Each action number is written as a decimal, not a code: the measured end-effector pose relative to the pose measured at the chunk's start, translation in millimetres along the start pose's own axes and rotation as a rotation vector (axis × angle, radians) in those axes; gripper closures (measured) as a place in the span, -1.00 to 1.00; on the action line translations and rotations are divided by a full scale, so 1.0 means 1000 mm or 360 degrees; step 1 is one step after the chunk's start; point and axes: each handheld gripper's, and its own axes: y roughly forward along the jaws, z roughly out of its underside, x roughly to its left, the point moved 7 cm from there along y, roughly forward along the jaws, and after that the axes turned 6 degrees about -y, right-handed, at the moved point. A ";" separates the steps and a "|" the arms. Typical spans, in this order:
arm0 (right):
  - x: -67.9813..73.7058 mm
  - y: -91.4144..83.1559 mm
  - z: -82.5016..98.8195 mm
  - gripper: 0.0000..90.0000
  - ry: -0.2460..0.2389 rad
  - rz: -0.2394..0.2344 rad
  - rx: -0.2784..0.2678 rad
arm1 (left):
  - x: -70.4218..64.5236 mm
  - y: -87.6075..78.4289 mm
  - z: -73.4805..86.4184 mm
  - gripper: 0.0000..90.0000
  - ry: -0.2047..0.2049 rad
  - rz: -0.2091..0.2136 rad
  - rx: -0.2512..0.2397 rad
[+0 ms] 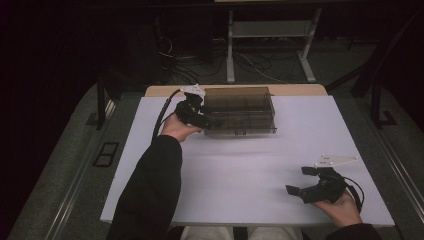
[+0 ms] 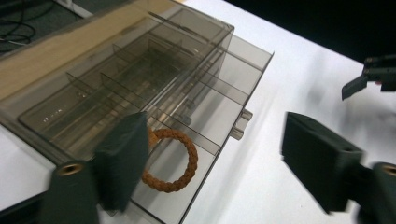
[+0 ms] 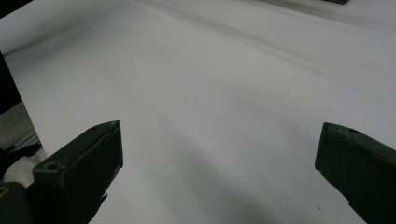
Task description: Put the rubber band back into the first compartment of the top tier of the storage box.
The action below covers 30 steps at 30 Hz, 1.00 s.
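Left gripper (image 1: pixel 212 120) is at the near-left corner of the smoky plastic organizer (image 1: pixel 240 111), which sits at the far side of the white table (image 1: pixel 240 165). Its jaws stand wide apart — nothing pinched between them. In the left gripper view the gripper (image 2: pixel 210 154) looks down over the box (image 2: pixel 140 79), and there is the braided brown ring (image 2: pixel 175 161), lying flat on the floor of the end compartment in the front row, free of both pads. One jaw hangs over that compartment and covers the ring's near edge from the camera; whether it touches the ring is hard to tell. The other jaw hangs out over bare table beside the box.

The organizer is see-through, split by thin dividers into rows of cells, and two small latch tabs stick out of its front wall. The cells that show clearly hold nothing else.

Over to the right gripper (image 1: pixel 302 181) — it sits low at the near-right of the table, well apart from the box, held in the right hand (image 1: pixel 342 207). Jaws wide open here too, with white tabletop (image 3: pixel 210 102) between them in the right gripper view.
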 end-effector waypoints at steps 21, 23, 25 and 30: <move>0.000 0.000 0.000 -1.00 0.0001 0.0007 -0.0009 | -0.003 -0.036 0.009 -1.00 -0.0057 -0.0080 -0.0054; 0.001 0.000 0.000 -1.00 0.0000 0.0006 -0.0008 | -0.005 -0.038 0.011 -1.00 -0.0041 -0.0076 -0.0053; 0.001 0.000 0.000 -1.00 0.0002 0.0005 -0.0007 | -0.007 -0.040 0.013 -1.00 -0.0043 -0.0078 -0.0050; 0.001 0.000 0.000 -0.99 -0.0001 0.0007 -0.0008 | -0.012 -0.044 0.018 -1.00 -0.0025 -0.0077 -0.0055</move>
